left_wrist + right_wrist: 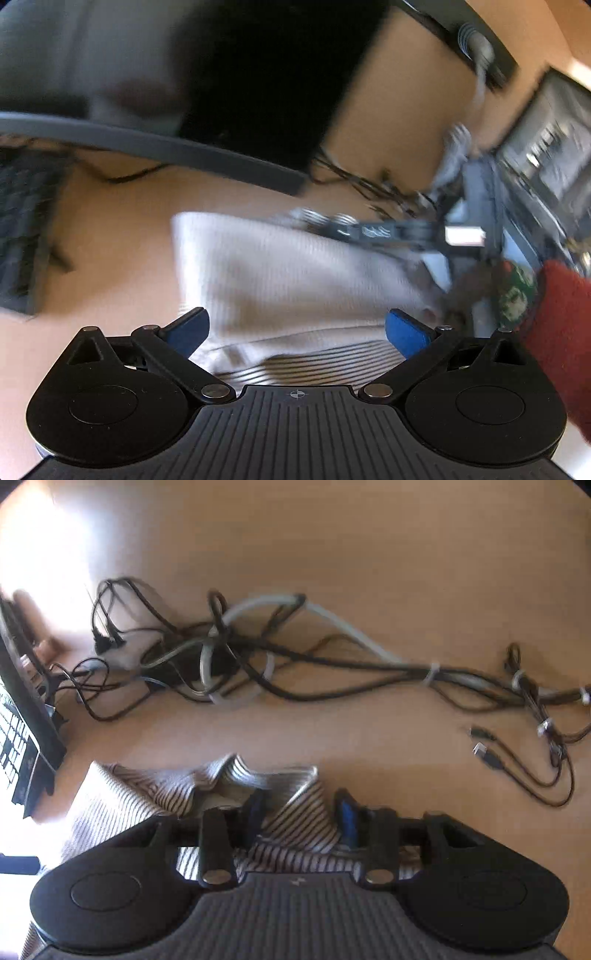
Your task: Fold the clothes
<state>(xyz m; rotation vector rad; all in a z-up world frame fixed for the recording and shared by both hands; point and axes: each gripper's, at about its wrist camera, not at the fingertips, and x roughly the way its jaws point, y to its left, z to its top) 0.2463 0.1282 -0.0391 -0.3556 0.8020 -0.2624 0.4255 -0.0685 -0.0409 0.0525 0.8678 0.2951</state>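
The cream ribbed knit garment with thin dark stripes (295,280) lay partly folded on the light wooden tabletop (332,546). A bunched fold of it (295,812) stood between the blue-padded fingers of the right gripper (301,818), whose jaws were narrow and pinched the cloth. Over the garment's near edge hung the left gripper (297,332), its blue pads spread wide — nothing between them but the fabric lying below. To the garment's right in the left wrist view came a dark red sleeve (557,332). Beyond the garment's far edge sprawled a tangle of black and grey cables (258,657), and off its left side stood a dark keyboard (18,746) — both apart from the cloth.
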